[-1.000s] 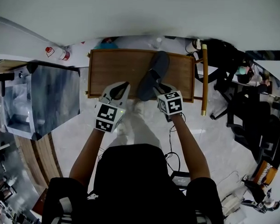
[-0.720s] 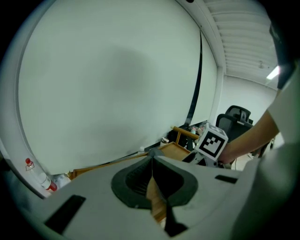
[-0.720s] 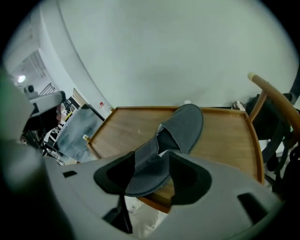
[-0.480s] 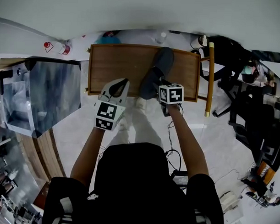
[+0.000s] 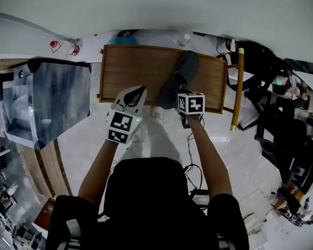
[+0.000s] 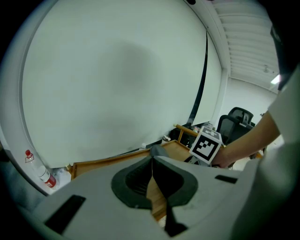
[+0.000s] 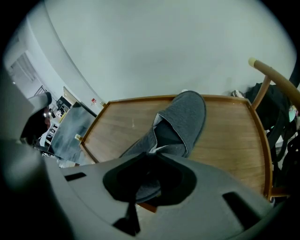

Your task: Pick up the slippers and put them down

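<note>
The left gripper (image 5: 136, 92) is hovering at the front edge of the wooden surface (image 5: 128, 69), clenched tight with nothing between its jaws. Just beside it, the right gripper (image 7: 151, 153), whose jaws have just been closing, is pinching the heel end of the grey slipper (image 7: 183, 117). The slipper is lying on the surface, its toe pointing away toward the white wall (image 7: 154, 51) beyond.
</note>
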A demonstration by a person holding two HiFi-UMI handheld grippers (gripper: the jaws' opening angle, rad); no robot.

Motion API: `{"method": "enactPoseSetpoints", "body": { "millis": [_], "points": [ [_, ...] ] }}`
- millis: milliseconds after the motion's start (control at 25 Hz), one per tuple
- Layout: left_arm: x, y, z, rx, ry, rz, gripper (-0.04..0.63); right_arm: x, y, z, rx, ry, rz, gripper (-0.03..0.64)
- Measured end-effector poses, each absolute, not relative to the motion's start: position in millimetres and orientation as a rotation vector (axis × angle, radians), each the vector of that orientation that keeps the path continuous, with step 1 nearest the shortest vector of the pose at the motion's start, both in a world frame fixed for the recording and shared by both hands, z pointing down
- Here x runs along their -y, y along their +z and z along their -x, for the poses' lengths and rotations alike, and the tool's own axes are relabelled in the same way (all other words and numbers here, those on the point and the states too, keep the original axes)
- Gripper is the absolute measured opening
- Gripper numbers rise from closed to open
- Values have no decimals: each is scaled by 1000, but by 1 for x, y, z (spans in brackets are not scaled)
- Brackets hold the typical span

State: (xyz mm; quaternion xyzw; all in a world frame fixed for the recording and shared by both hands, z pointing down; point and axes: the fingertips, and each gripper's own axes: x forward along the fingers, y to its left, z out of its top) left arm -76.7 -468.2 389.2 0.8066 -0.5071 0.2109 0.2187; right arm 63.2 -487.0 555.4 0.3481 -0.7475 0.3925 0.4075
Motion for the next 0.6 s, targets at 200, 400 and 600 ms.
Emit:
{"method": "enactPoseSetpoints", "body": {
  "millis": [200, 400, 600],
  "points": [
    [464, 387, 79, 1402, 586, -2242, 8, 489, 545, -67, 1896, 935, -906, 20],
    [456, 379, 83, 1398, 579, -2257, 8, 489, 527, -71, 1926, 879, -937, 14],
    [449, 371, 81, 1383, 564, -2283, 8, 483, 506, -70, 1964, 829, -968, 11]
  ]
}}
